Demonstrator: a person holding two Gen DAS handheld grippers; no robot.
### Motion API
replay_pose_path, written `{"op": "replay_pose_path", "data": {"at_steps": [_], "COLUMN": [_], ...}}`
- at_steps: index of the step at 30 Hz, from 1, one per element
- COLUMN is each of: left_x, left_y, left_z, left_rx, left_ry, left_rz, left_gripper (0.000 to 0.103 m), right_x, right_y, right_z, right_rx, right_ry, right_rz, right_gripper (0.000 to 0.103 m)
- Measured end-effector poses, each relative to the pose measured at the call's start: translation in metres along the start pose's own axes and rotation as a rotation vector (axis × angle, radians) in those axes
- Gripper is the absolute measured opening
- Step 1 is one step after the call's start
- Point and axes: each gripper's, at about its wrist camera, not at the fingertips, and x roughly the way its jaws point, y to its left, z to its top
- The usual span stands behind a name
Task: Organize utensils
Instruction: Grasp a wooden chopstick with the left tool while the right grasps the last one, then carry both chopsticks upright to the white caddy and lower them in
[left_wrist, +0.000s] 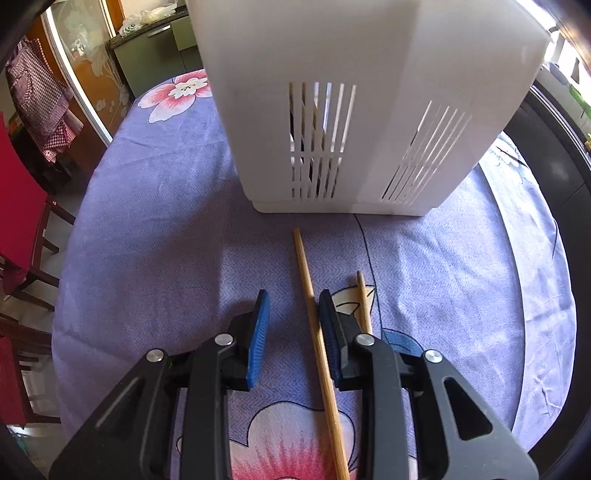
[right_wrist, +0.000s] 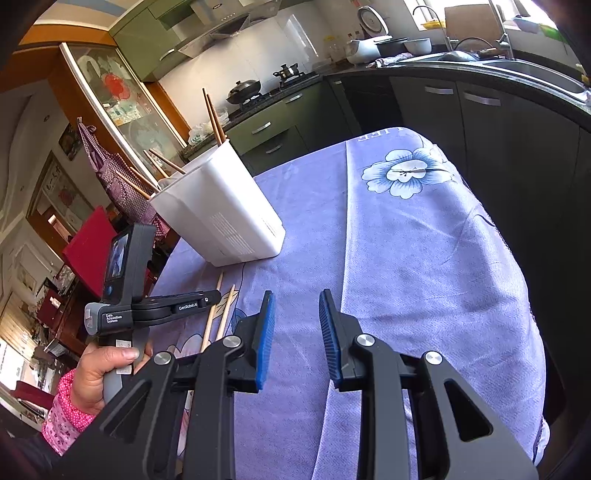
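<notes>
Left tool (left_wrist: 291, 314) straddles one chopstick (left_wrist: 314, 332), pads apart, not gripping.
Only the right view shows chopsticks standing in the white holder (right_wrist: 221, 206); right tool (right_wrist: 297, 314) gapes empty over bare worktop (right_wrist: 424, 258).

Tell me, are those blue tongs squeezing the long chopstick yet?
Cannot tell. In the left wrist view the long chopstick runs close along one pad of the left tongs, the other pad plainly clear.

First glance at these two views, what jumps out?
The white slotted utensil holder standing on the purple floral tablecloth, chopsticks poking from its top in the right wrist view. Below it, two loose chopsticks lie on the cloth, the longer one between the open left gripper pads.
</notes>
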Motion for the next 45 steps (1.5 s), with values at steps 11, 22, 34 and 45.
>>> {"op": "replay_pose_path", "data": {"at_steps": [11, 22, 34, 45], "left_x": [-0.007, -0.083, -0.126, -0.121], "left_y": [0.016, 0.071, 0.086, 0.091], "left_z": [-0.004, -0.027, -0.046, -0.044], "left_rx": [0.013, -0.015, 0.006, 0.012], "left_ry": [0.002, -0.216, -0.325, -0.313], "left_rz": [-0.06, -0.163, -0.21, -0.227], "left_gripper": [0.005, 0.006, 0.005, 0.006], "right_x": [0.018, 0.109, 0.194, 0.183], "right_y": [0.013, 0.075, 0.14, 0.131], "right_z": [-0.002, -0.005, -0.007, -0.001], "right_rx": [-0.031, -0.2, -0.382, -0.317], "right_ry": [0.049, 0.261, 0.386, 0.364], "right_rz": [-0.006, -0.038, -0.177, -0.166], "right_gripper": [0.026, 0.026, 0.031, 0.007]}}
